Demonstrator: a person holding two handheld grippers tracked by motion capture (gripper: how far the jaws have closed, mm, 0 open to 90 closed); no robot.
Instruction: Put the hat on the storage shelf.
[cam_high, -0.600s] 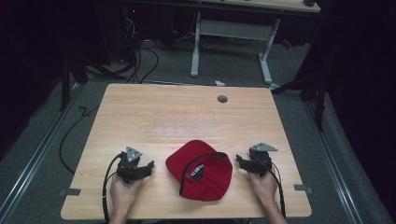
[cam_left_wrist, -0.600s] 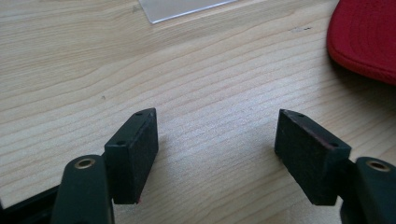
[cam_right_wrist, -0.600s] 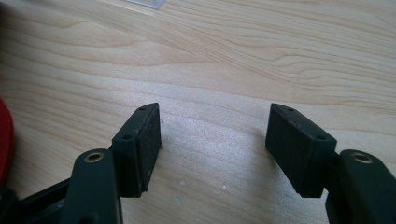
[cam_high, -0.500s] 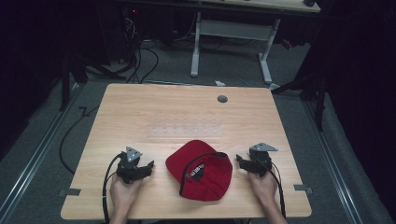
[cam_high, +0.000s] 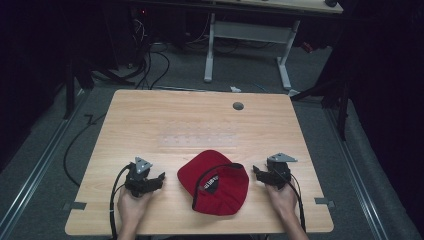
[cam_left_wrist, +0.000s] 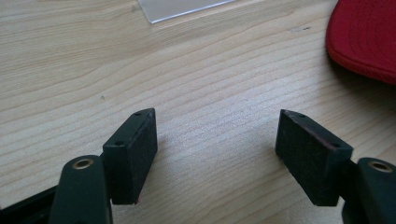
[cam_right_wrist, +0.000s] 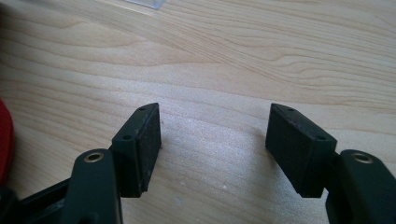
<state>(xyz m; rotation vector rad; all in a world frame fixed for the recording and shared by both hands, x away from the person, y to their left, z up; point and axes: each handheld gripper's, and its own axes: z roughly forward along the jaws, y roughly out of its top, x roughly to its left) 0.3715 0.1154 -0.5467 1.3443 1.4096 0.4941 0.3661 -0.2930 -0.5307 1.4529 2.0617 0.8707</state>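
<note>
Here a red fabric baseball cap (cam_high: 215, 182) with a black strap lies near the front edge of the pale wooden worktop (cam_high: 200, 125), midway between its front corners. The left claw (cam_high: 156, 179) and right claw (cam_high: 258, 172) flank it, both spread apart and empty, probably poised to take it from either side.

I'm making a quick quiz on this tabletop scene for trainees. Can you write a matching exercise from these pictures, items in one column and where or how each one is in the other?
Items:
1. red cap
2. left gripper
3. right gripper
4. round grey grommet

Places or states:
A. set in the table near its far edge
B. open, on the near right part of the table
C. lying between the two grippers
D. open, on the near left part of the table

Pairs: 1-C, 2-D, 3-B, 4-A
</note>
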